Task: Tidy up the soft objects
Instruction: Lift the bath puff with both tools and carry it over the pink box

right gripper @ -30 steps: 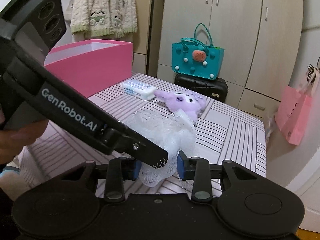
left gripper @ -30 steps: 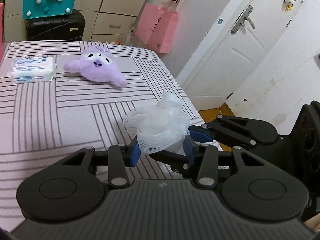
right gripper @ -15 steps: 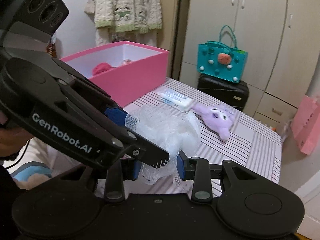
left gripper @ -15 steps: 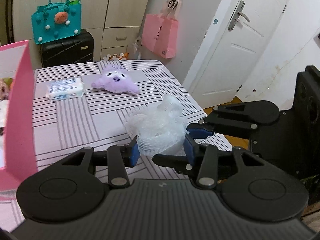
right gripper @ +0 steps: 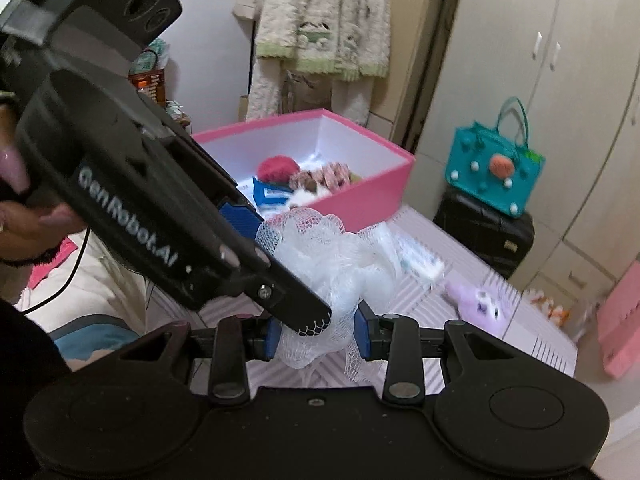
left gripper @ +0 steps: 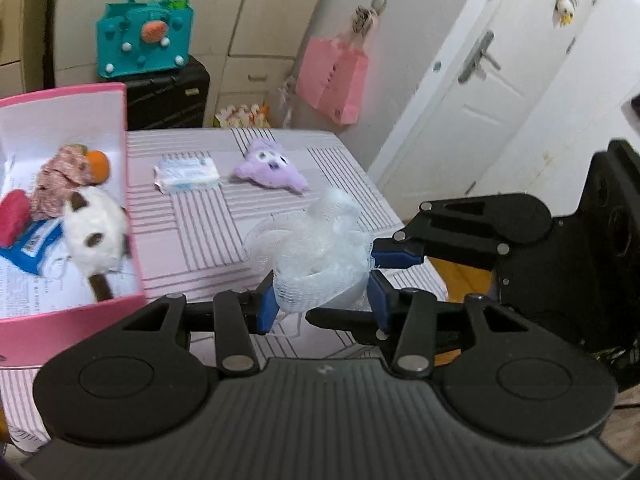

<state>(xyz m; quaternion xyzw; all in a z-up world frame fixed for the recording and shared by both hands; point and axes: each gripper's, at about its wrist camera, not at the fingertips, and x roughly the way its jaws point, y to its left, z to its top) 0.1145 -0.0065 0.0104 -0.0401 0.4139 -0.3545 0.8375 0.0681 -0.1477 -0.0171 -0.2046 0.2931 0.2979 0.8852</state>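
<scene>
The left gripper (left gripper: 322, 300) is closed on the lower part of a white mesh bath pouf (left gripper: 316, 256), its 2 blue pads pressed into the netting on either side. The right gripper (right gripper: 316, 336) is likewise clamped on the same pouf (right gripper: 336, 276), its blue pads pinching the netting from both sides. The 2 tools meet at the pouf, which is held clear above the striped pink table (left gripper: 200, 232), near its front right corner in the left wrist view. A pink box (left gripper: 80, 308) stands on the table to the left of the pouf, open at the top. Inside it lie a white plush toy (left gripper: 94, 236), a red item (left gripper: 14, 216), a blue packet (left gripper: 34, 246), a patterned fabric bundle (left gripper: 60, 176) and an orange ball (left gripper: 99, 163). A purple plush toy (left gripper: 270, 166) and a wet wipes pack (left gripper: 187, 171) rest on the table behind the pouf, just beside each other and apart from the box. Beyond the table, a teal tote bag (left gripper: 144, 42) sits on a black suitcase (left gripper: 168, 96).
</scene>
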